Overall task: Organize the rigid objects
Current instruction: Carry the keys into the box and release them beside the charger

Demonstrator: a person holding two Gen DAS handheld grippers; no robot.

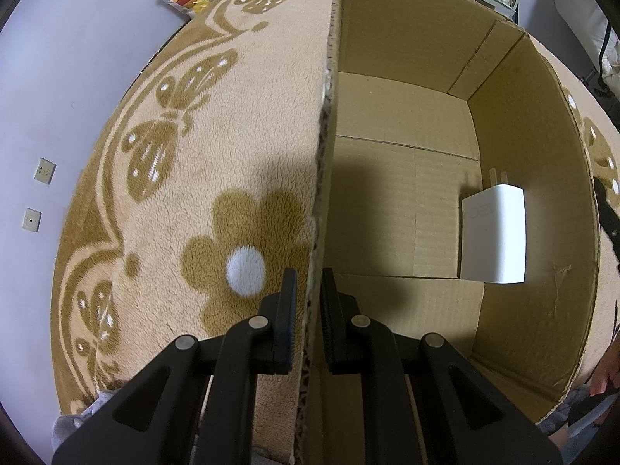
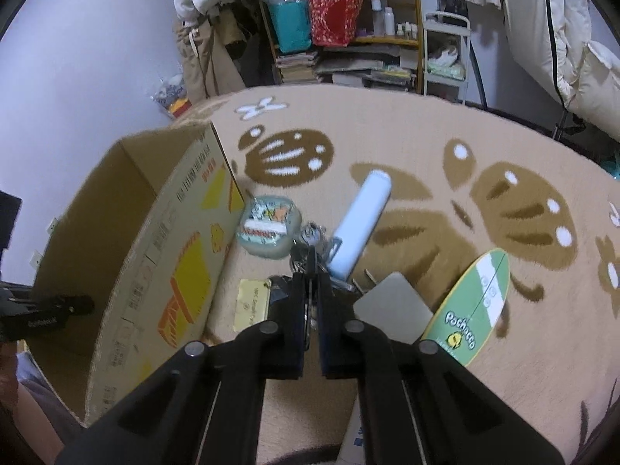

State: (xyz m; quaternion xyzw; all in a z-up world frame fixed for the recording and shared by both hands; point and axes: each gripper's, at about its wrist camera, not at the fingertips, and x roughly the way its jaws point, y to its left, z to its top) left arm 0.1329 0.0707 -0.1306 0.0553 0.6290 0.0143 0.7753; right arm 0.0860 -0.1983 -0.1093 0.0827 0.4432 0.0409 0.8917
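Keys (image 2: 310, 240) lie bunched on the carpet (image 2: 426, 147) just beside the cardboard box (image 2: 162, 271), long axis unclear, likely light, stiff and slippery, best taken at the ring; right gripper (image 2: 311, 290) fingers pinch them, left gripper (image 1: 309, 290) fingers clamp the box wall.

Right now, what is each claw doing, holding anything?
Left gripper: shut on the cardboard box wall.
Right gripper: shut on a keyring.
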